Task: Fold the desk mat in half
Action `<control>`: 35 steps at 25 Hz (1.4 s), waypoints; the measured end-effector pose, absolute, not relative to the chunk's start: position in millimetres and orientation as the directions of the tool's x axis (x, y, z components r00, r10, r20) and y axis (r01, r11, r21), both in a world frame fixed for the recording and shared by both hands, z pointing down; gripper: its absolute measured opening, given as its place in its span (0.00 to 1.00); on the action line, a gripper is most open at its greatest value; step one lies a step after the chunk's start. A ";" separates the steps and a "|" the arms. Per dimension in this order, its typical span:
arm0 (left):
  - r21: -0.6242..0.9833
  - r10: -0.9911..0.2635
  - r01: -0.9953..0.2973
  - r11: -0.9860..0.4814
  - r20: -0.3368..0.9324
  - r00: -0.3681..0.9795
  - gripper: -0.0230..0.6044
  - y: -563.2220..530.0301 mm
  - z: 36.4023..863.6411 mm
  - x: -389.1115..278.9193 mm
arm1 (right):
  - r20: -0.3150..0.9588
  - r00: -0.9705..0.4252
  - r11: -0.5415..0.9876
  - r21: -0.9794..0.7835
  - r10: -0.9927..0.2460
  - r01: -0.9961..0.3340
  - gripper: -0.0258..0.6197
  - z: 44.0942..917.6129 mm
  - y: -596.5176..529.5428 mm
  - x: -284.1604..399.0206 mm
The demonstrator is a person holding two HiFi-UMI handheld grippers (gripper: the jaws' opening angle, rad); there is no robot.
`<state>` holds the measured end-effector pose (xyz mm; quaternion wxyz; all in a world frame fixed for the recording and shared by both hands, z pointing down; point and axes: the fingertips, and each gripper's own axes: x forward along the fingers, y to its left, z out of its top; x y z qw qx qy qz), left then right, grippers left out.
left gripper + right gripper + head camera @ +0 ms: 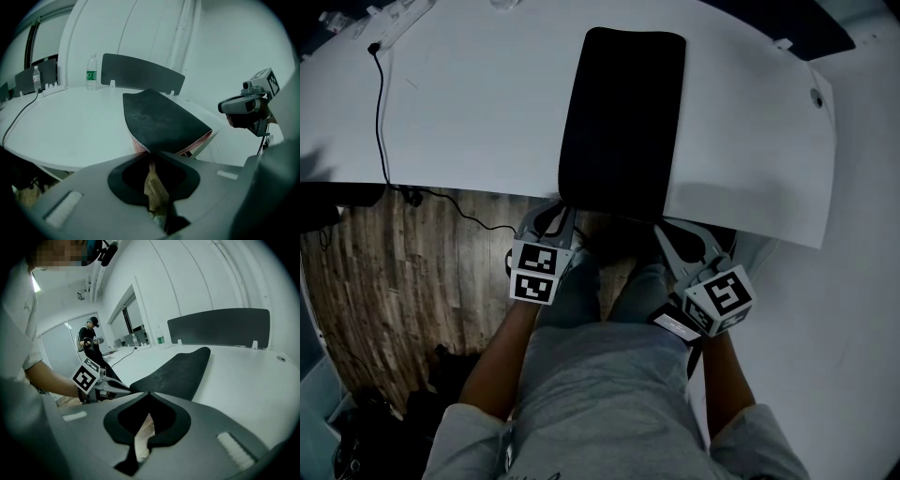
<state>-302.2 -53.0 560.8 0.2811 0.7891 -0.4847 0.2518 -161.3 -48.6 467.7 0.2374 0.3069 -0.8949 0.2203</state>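
Nearest to me, the left gripper (554,216) has its jaws closed on the 7 o'clock corner of the desk mat (623,112). Its own view shows the tips meeting right on that corner, with the mat's pinkish underside showing just beyond them. The right gripper (669,231) is pinched the same way onto the 5 o'clock corner, its tips together on the mat's near edge. The two grippers sit level with each other, just off the near rim of the white table (469,103), above my operator's knees and the wooden floor (384,272).

From those two corners the black mat runs away from me towards 12 o'clock. It lies lengthwise on the table, its near end raised a little and hanging over the rim and its far end flat on the top.

Further out, a black cable (380,112) trails across the table at 10 o'clock and drops over the edge. At the table's far side stands a dark divider panel (140,72), with a water bottle (91,72) just beside it at 11 o'clock. A person (89,341) stands well beyond the table.
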 end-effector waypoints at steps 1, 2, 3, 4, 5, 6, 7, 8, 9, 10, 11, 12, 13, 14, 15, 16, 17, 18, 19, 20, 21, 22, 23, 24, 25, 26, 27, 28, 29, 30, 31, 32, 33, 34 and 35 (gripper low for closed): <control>0.197 -0.622 -0.908 -0.370 0.674 0.399 0.14 -52.4 562.2 -302.9 | 0.559 -0.700 0.714 -0.250 -0.445 -0.654 0.05 468.1 -48.2 -161.5; 0.193 -0.620 -0.910 -0.367 0.678 0.394 0.15 -51.8 563.3 -303.3 | 0.559 -0.700 0.714 -0.251 -0.445 -0.654 0.05 468.3 -47.9 -161.5; 0.189 -0.620 -0.912 -0.365 0.681 0.390 0.16 -51.2 564.2 -303.6 | 0.558 -0.700 0.713 -0.251 -0.445 -0.654 0.05 468.2 -47.7 -161.4; 0.185 -0.619 -0.913 -0.363 0.684 0.385 0.17 -50.7 564.9 -304.2 | 0.558 -0.700 0.713 -0.251 -0.446 -0.655 0.05 468.0 -47.8 -161.5; 0.180 -0.618 -0.915 -0.360 0.689 0.379 0.18 -50.2 565.8 -305.2 | 0.558 -0.699 0.712 -0.251 -0.448 -0.656 0.05 467.8 -48.0 -161.8; 0.174 -0.616 -0.917 -0.359 0.694 0.373 0.19 -49.4 567.1 -306.4 | 0.557 -0.698 0.711 -0.250 -0.449 -0.657 0.05 467.7 -48.2 -162.2; 0.168 -0.612 -0.918 -0.360 0.700 0.368 0.21 -48.2 568.7 -307.7 | 0.557 -0.698 0.711 -0.248 -0.450 -0.657 0.05 467.7 -48.3 -162.3; 0.161 -0.607 -0.918 -0.363 0.706 0.364 0.23 -47.0 570.4 -308.7 | 0.556 -0.697 0.711 -0.247 -0.452 -0.658 0.05 467.7 -48.4 -162.3; 0.157 -0.603 -0.917 -0.368 0.710 0.363 0.26 -45.8 571.7 -309.4 | 0.555 -0.697 0.711 -0.245 -0.454 -0.659 0.05 467.4 -48.7 -162.1; 0.155 -0.601 -0.915 -0.372 0.712 0.364 0.28 -44.8 572.2 -310.0 | 0.553 -0.696 0.711 -0.243 -0.457 -0.660 0.05 466.8 -49.0 -162.0; 0.154 -0.601 -0.915 -0.373 0.711 0.365 0.29 -43.8 571.8 -310.9 | 0.552 -0.696 0.710 -0.242 -0.460 -0.661 0.05 466.2 -49.2 -161.9; 0.154 -0.603 -0.915 -0.373 0.709 0.366 0.29 -42.7 570.2 -312.1 | 0.550 -0.696 0.709 -0.242 -0.462 -0.662 0.05 465.3 -49.0 -162.0; 0.154 -0.608 -0.916 -0.371 0.705 0.365 0.29 -41.5 567.7 -313.5 | 0.548 -0.697 0.710 -0.242 -0.463 -0.662 0.05 464.3 -48.4 -162.3; 0.152 -0.614 -0.917 -0.368 0.701 0.363 0.29 -40.6 564.0 -315.1 | 0.546 -0.699 0.712 -0.242 -0.462 -0.660 0.05 463.0 -47.8 -162.7; 0.150 -0.622 -0.919 -0.364 0.696 0.360 0.29 -40.1 559.4 -316.9 | 0.543 -0.702 0.716 -0.240 -0.461 -0.656 0.05 461.5 -47.4 -163.2; 0.147 -0.632 -0.922 -0.359 0.689 0.356 0.28 -39.9 553.6 -318.8 | 0.542 -0.705 0.721 -0.238 -0.458 -0.651 0.05 459.7 -47.2 -163.9; 0.142 -0.643 -0.925 -0.354 0.681 0.351 0.25 -39.9 546.7 -320.8 | 0.540 -0.709 0.726 -0.236 -0.454 -0.645 0.05 457.5 -47.3 -164.6; 0.136 -0.655 -0.927 -0.349 0.672 0.345 0.22 -40.1 539.1 -322.7 | 0.537 -0.713 0.732 -0.234 -0.450 -0.639 0.05 454.9 -47.9 -165.3; 0.128 -0.668 -0.930 -0.345 0.663 0.339 0.20 -40.7 531.1 -324.2 | 0.533 -0.718 0.739 -0.233 -0.447 -0.633 0.05 451.8 -49.2 -166.0; 0.119 -0.681 -0.932 -0.342 0.652 0.333 0.18 -41.4 522.9 -325.2 | 0.526 -0.724 0.745 -0.230 -0.445 -0.626 0.05 448.3 -51.0 -166.6; 0.113 -0.693 -0.934 -0.338 0.641 0.328 0.16 -41.8 514.7 -325.8 | 0.519 -0.731 0.752 -0.227 -0.444 -0.619 0.05 444.3 -52.8 -167.1; 0.108 -0.706 -0.937 -0.333 0.630 0.324 0.13 -41.8 506.4 -326.0 | 0.510 -0.737 0.759 -0.224 -0.443 -0.611 0.05 440.0 -54.3 -167.1; 0.108 -0.718 -0.939 -0.327 0.618 0.321 0.07 -41.4 497.9 -325.8 | 0.502 -0.744 0.766 -0.221 -0.441 -0.603 0.05 435.5 -55.4 -166.7; 0.111 -0.729 -0.941 -0.320 0.606 0.319 0.07 -40.6 488.9 -325.1 | 0.493 -0.752 0.774 -0.221 -0.437 -0.594 0.05 430.9 -56.1 -166.0; 0.115 -0.738 -0.942 -0.315 0.595 0.319 0.07 -39.5 479.3 -323.8 | 0.486 -0.760 0.781 -0.220 -0.432 -0.584 0.05 426.3 -56.6 -165.2; 0.121 -0.745 -0.942 -0.312 0.584 0.322 0.07 -38.2 469.1 -321.6 | 0.482 -0.766 0.790 -0.216 -0.425 -0.574 0.05 421.6 -57.1 -164.7; 0.125 -0.752 -0.942 -0.312 0.574 0.326 0.07 -36.5 458.2 -319.1 | 0.480 -0.772 0.799 -0.211 -0.417 -0.563 0.05 417.0 -57.2 -164.4; 0.126 -0.759 -0.941 -0.314 0.563 0.329 0.07 -34.5 447.0 -316.8 | 0.479 -0.777 0.808 -0.205 -0.409 -0.552 0.05 412.4 -57.0 -164.4; 0.122 -0.767 -0.940 -0.318 0.551 0.330 0.07 -32.4 436.4 -315.1 | 0.476 -0.782 0.816 -0.199 -0.403 -0.542 0.05 407.0 -56.7 -164.5; 0.115 -0.774 -0.939 -0.323 0.539 0.332 0.07 -30.3 427.0 -313.6 | 0.470 -0.787 0.823 -0.194 -0.400 -0.534 0.05 400.7 -57.0 -164.5; 0.110 -0.780 -0.938 -0.328 0.528 0.334 0.07 -28.6 418.1 -311.8 | 0.462 -0.793 0.830 -0.189 -0.398 -0.526 0.05 393.5 -57.9 -164.3; 0.106 -0.786 -0.938 -0.331 0.519 0.336 0.07 -27.5 409.7 -309.8 | 0.451 -0.799 0.836 -0.183 -0.396 -0.518 0.05 385.8 -59.2 -164.0; 0.103 -0.790 -0.937 -0.333 0.512 0.337 0.07 -26.6 402.0 -307.5 | 0.441 -0.805 0.842 -0.176 -0.396 -0.510 0.05 378.0 -60.5 -163.3; 0.098 -0.794 -0.937 -0.335 0.507 0.336 0.07 -25.9 395.1 -305.2 | 0.432 -0.810 0.847 -0.168 -0.396 -0.504 0.05 370.6 -61.8 -162.3; 0.092 -0.797 -0.937 -0.337 0.502 0.335 0.07 -25.5 388.9 -302.7 | 0.425 -0.814 0.851 -0.162 -0.397 -0.500 0.05 363.5 -63.1 -161.2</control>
